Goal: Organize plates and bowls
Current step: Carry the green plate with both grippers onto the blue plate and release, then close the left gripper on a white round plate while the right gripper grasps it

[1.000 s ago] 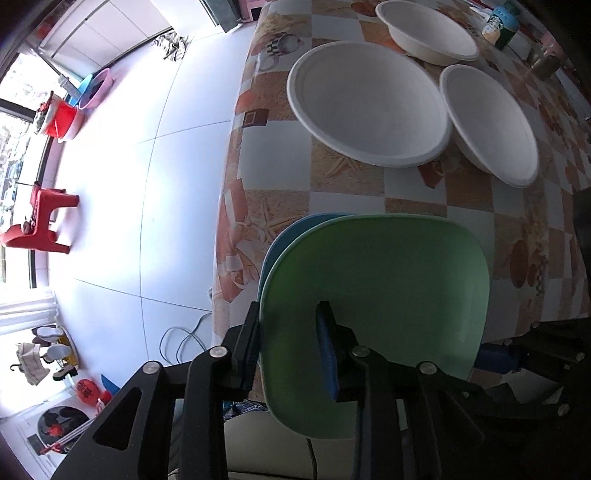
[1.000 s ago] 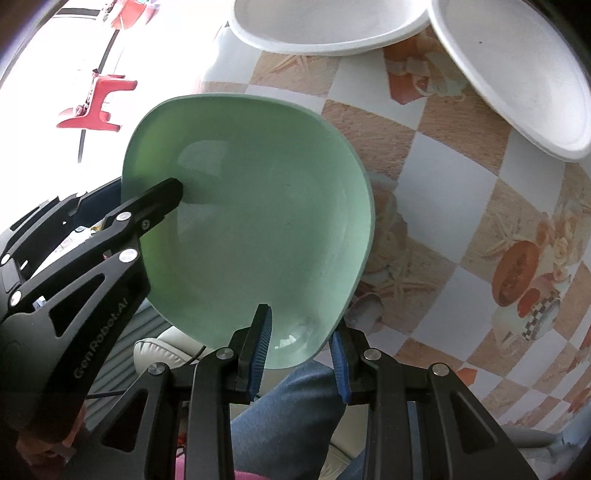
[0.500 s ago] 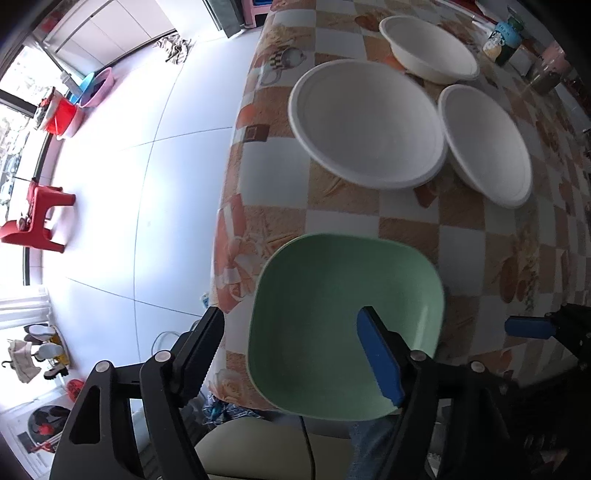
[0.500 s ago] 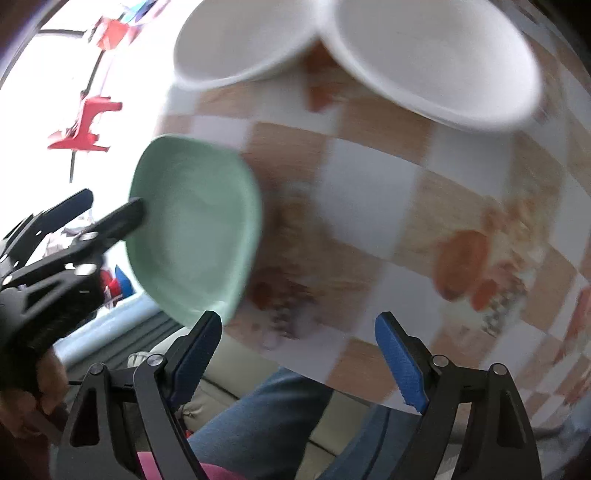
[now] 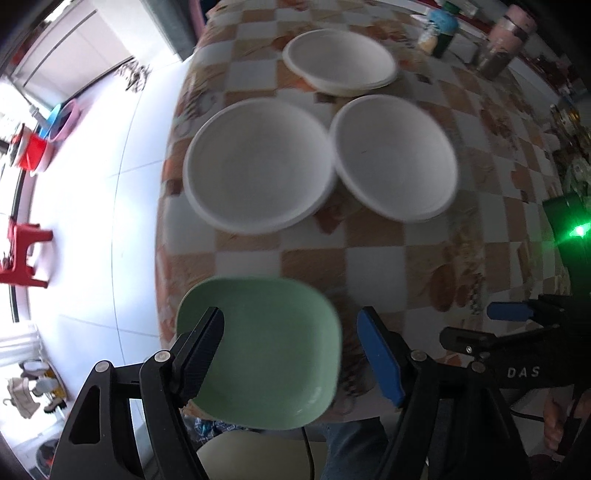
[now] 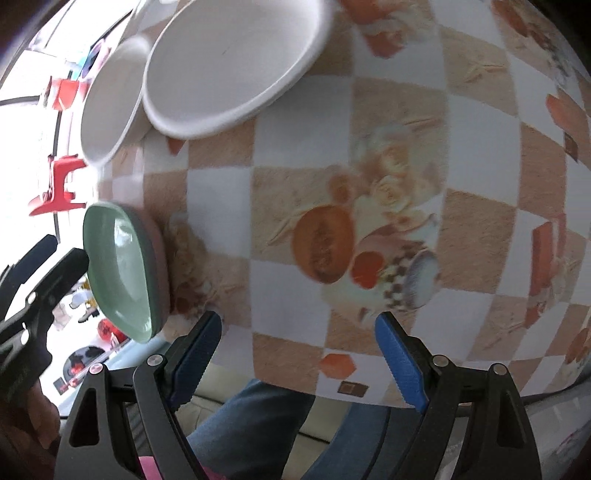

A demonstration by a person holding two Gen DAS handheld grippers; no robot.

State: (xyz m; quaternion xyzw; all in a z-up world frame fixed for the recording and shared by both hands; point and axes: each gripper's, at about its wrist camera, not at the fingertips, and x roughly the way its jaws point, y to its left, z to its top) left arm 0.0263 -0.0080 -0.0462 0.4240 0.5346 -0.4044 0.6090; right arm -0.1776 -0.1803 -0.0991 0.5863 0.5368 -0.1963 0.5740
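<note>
A green square plate (image 5: 266, 350) lies at the near left corner of the checked table (image 5: 373, 266), on top of other plates whose edges show under it in the right wrist view (image 6: 118, 269). My left gripper (image 5: 291, 350) is open, its fingers on either side of the green plate and above it. My right gripper (image 6: 303, 354) is open and empty over the table's near edge, right of the green plate. Three white dishes stand further back: a large plate (image 5: 258, 171), a bowl (image 5: 393, 155) and a far bowl (image 5: 340, 61).
Bottles and jars (image 5: 441, 29) stand at the table's far right. A red stool (image 5: 22, 254) and tubs (image 5: 55, 125) are on the white floor to the left. The person's legs (image 6: 243, 428) are below the table edge.
Both grippers were shut on the green plate a second ago. Both have opened and let it go onto the stack, then drawn back, the right one moving off to the right.
</note>
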